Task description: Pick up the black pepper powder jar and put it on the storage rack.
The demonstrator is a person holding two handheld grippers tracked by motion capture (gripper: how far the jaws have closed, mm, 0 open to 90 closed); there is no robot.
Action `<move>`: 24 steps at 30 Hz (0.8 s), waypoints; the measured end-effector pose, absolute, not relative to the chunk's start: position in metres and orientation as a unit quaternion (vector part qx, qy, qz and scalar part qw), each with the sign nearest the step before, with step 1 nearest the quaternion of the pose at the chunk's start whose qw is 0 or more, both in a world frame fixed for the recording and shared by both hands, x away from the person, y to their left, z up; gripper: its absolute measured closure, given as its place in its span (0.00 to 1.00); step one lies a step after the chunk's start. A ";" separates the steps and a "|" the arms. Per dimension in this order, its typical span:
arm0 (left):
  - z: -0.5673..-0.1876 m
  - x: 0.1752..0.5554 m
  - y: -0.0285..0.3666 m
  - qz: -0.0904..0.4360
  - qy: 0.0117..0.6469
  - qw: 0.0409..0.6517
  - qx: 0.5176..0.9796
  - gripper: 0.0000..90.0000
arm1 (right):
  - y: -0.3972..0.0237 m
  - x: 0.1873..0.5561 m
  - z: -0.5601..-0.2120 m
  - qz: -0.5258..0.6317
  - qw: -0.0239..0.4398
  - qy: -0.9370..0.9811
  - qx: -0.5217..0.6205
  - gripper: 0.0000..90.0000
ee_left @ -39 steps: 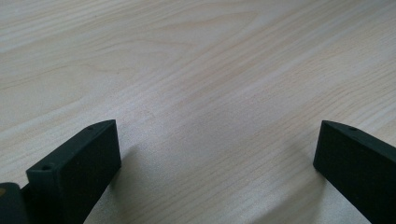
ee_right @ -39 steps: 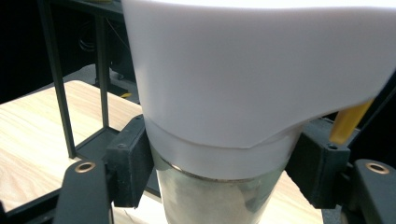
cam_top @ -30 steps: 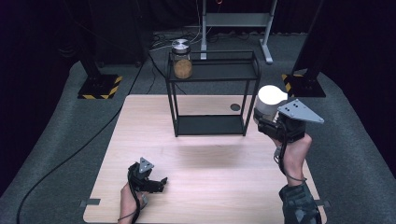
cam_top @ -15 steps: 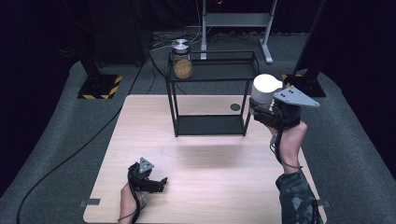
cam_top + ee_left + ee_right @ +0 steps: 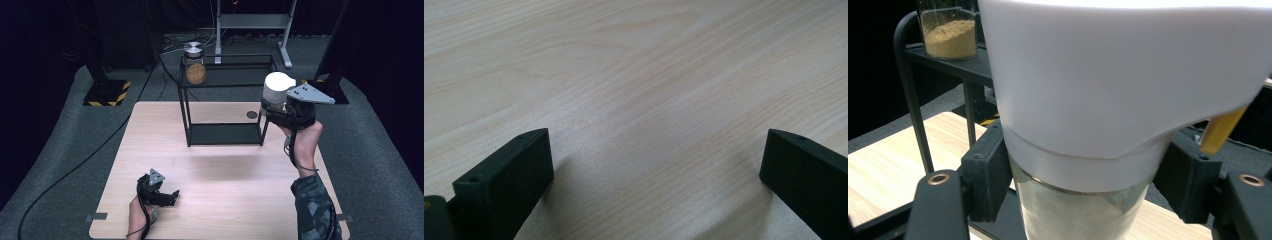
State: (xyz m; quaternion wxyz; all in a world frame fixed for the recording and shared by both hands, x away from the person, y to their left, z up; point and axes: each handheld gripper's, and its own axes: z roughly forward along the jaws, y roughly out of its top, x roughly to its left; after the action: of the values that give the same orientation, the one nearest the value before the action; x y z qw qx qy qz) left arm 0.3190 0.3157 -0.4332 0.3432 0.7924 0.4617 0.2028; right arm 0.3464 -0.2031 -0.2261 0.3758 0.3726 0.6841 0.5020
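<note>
My right gripper (image 5: pixel 273 107) is shut on a glass jar with a white lid (image 5: pixel 276 88), held upright in the air by the right end of the black wire shelf (image 5: pixel 226 75). In the right gripper view the white-lidded jar (image 5: pixel 1108 100) looms close, with a black pad (image 5: pixel 988 170) pressed on each side of its glass body. A second jar (image 5: pixel 195 65) with a metal lid and brown powder stands on the shelf's top level at the left; this brown-powder jar (image 5: pixel 948 31) sits far off. My left gripper (image 5: pixel 167 196) rests open on the wooden table (image 5: pixel 150 140), and its fingers (image 5: pixel 506 180) have nothing between them.
The shelf stands at the table's far edge, with a dark lower level. A round grommet (image 5: pixel 252 115) sits in the tabletop beside its right legs. Stand bases with yellow-black stripes (image 5: pixel 107 93) and cables lie on the grey floor beyond.
My right gripper has carried the white-lidded jar up and to the left, closer to the shelf's right end. The left gripper has stayed put.
</note>
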 end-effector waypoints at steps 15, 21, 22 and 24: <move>-0.433 0.319 0.316 0.202 0.461 0.344 0.793 0.00 | -0.195 0.363 -0.218 0.502 0.368 0.689 0.371 0.33; -0.433 0.319 0.316 0.202 0.461 0.344 0.793 0.00 | -0.194 0.369 -0.214 0.503 0.366 0.688 0.374 0.33; -0.433 0.319 0.316 0.201 0.461 0.344 0.793 0.00 | -0.194 0.369 -0.214 0.504 0.365 0.687 0.375 0.33; -0.433 0.319 0.316 0.202 0.460 0.344 0.793 0.00 | -0.194 0.371 -0.212 0.504 0.364 0.688 0.374 0.33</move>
State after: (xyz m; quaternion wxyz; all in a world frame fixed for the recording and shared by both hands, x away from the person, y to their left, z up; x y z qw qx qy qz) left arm 0.3193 0.3161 -0.4332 0.3436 0.7933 0.4605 0.2015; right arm 0.3712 -0.1944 -0.2122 0.3636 0.3742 0.6881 0.5042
